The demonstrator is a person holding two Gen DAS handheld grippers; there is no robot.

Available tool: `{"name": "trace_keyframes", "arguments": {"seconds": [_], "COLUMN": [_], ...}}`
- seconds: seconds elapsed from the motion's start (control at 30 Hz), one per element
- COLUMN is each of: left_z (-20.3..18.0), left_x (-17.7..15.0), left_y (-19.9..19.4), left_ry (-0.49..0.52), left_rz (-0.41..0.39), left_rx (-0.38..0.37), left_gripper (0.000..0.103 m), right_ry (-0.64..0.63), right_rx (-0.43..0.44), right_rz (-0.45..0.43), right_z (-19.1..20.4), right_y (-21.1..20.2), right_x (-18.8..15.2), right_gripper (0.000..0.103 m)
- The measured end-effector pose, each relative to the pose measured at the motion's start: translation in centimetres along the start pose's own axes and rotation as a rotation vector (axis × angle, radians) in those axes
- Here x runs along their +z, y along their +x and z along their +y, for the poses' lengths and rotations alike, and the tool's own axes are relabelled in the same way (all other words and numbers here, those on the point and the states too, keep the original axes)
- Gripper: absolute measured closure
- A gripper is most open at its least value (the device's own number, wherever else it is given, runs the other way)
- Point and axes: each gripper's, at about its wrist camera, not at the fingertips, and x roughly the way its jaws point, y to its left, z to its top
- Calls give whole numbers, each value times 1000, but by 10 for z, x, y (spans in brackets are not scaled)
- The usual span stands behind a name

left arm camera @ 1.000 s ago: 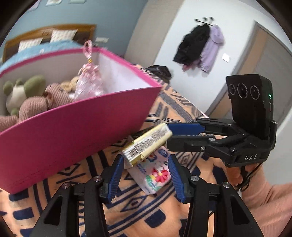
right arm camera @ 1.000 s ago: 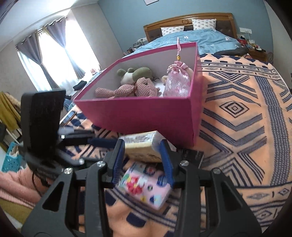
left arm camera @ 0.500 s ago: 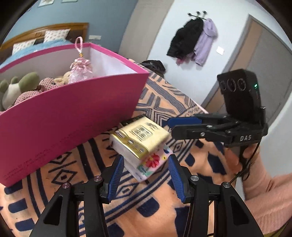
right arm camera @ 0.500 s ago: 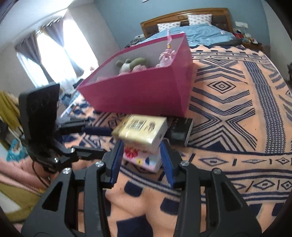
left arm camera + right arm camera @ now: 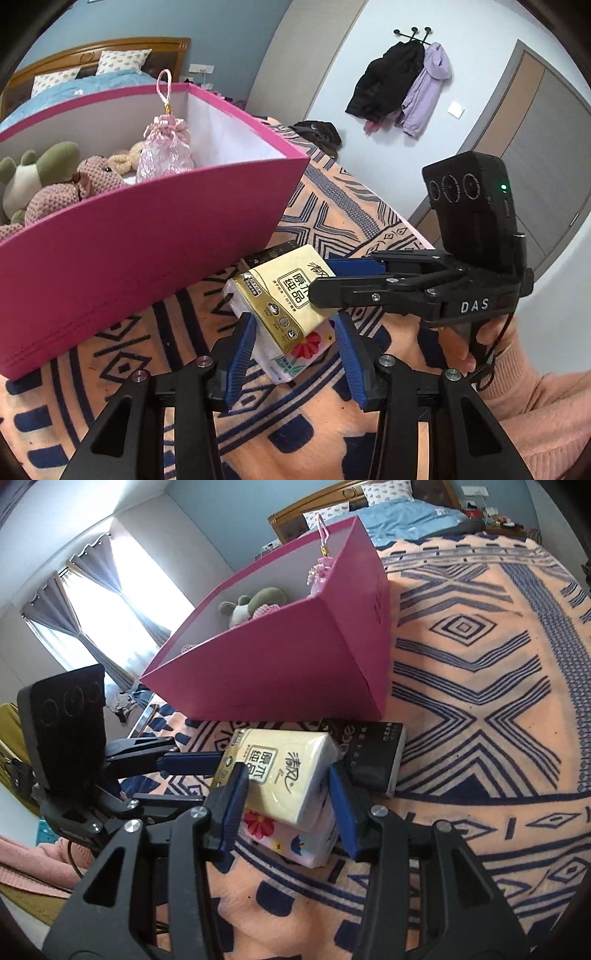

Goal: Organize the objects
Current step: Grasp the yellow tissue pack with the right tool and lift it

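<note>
A bedroom, patterned blanket (image 5: 480, 701) on a bed. Beside the pink box (image 5: 295, 672), a yellow tissue pack (image 5: 288, 775) rests on a floral pack (image 5: 295, 842). The left gripper (image 5: 295, 350), jaws just closing, pinches the floral pack; the right gripper (image 5: 288, 805) grips the yellow one, probably to lift them into the box.

Flowered tissue pack (image 5: 295, 350): the yellow tissue pack (image 5: 291, 295) is lying on top and covering most of it; only a printed edge is showing in both views
Black box (image 5: 373, 753): the yellow pack and the right claw (image 5: 288, 805) are hiding its near end; its lettering is too small to read
Pink box (image 5: 140, 236): the picture's left edge is cutting off its far end in the left wrist view; its floor is not showing
Plush toys (image 5: 55, 177): the box wall is hiding their lower parts
Person's hand (image 5: 458, 350): the right claw's body is mostly covering it; the sleeve (image 5: 535, 398) is running out of frame
Left claw (image 5: 291, 354): whether its pads are pressing the packs is not clear
</note>
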Motion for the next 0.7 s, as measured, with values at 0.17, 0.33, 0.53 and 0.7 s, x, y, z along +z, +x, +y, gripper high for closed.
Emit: {"name": "trace_keyframes", "arguments": {"seconds": [0.17, 0.33, 0.53, 0.7], "left_z": [-9, -17, -26, -29], "left_x": [0, 5, 18, 33], "left_y": [-12, -28, -51, -62], "left_ry": [8, 36, 84, 119], "left_rz": [-29, -67, -128, -164], "left_rx": [30, 45, 69, 95], "left_gripper": [59, 59, 59, 59], "right_ry": [-41, -91, -144, -171], "right_rx": [-17, -28, -26, -26], "right_rz": [-44, -85, -133, -163], "right_z": [16, 36, 54, 64], "right_y": [-13, -29, -44, -48], "right_x": [-2, 3, 20, 40], "right_gripper": [55, 55, 55, 55]}}
